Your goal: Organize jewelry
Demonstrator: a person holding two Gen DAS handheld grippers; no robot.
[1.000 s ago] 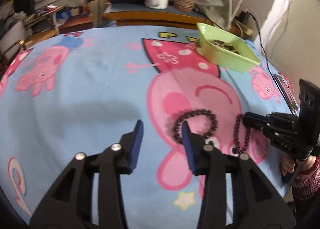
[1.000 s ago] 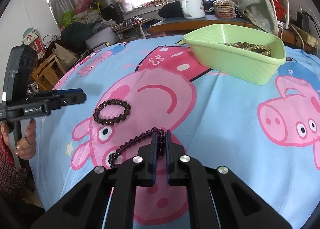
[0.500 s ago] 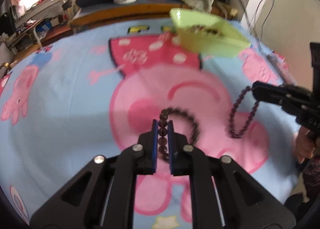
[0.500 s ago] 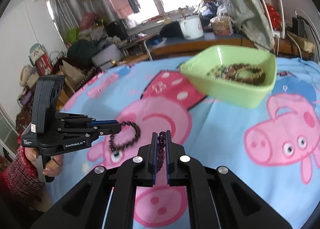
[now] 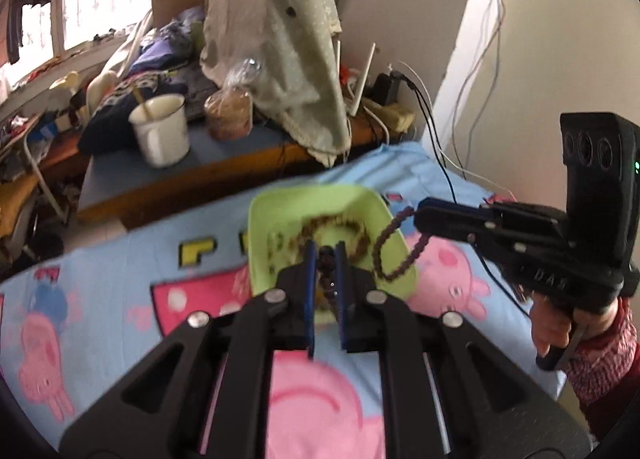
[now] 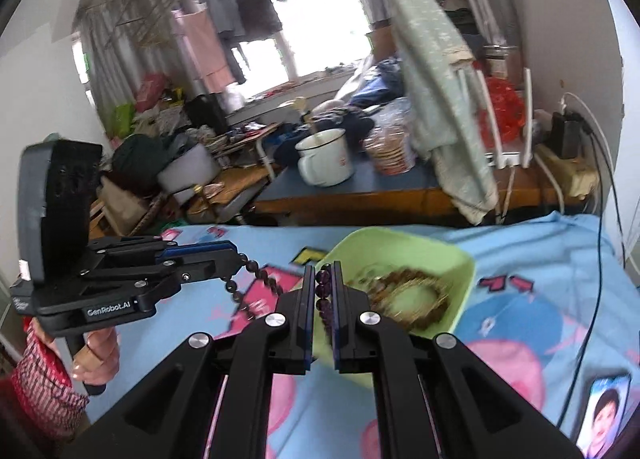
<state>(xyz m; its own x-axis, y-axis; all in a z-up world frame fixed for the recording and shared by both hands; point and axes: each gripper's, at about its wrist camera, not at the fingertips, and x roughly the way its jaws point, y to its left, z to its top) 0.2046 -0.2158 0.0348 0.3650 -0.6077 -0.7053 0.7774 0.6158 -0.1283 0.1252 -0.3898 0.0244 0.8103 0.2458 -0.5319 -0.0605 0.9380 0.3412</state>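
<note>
**Both strands gripped and aloft at the green tray**

We have the left gripper (image 5: 323,255) clenched on a dark bead bracelet (image 6: 256,273); in the right wrist view its beads hang in a curve from the tips, clear of the cartoon-pig blanket (image 5: 120,299). Its jaws came together within the last second, with the beads between them. We have the right gripper (image 6: 323,275) clamped on a purple bead strand (image 5: 394,247), whose loop dangles over the right rim of the green tray (image 5: 260,219) in the left wrist view. The tray sits on the blanket near its far edge and already holds brownish bead jewelry (image 6: 404,291), blurred. Both grippers point down toward the tray, side by side. A white enamel mug (image 6: 326,163) stands on the table beyond.
</note>
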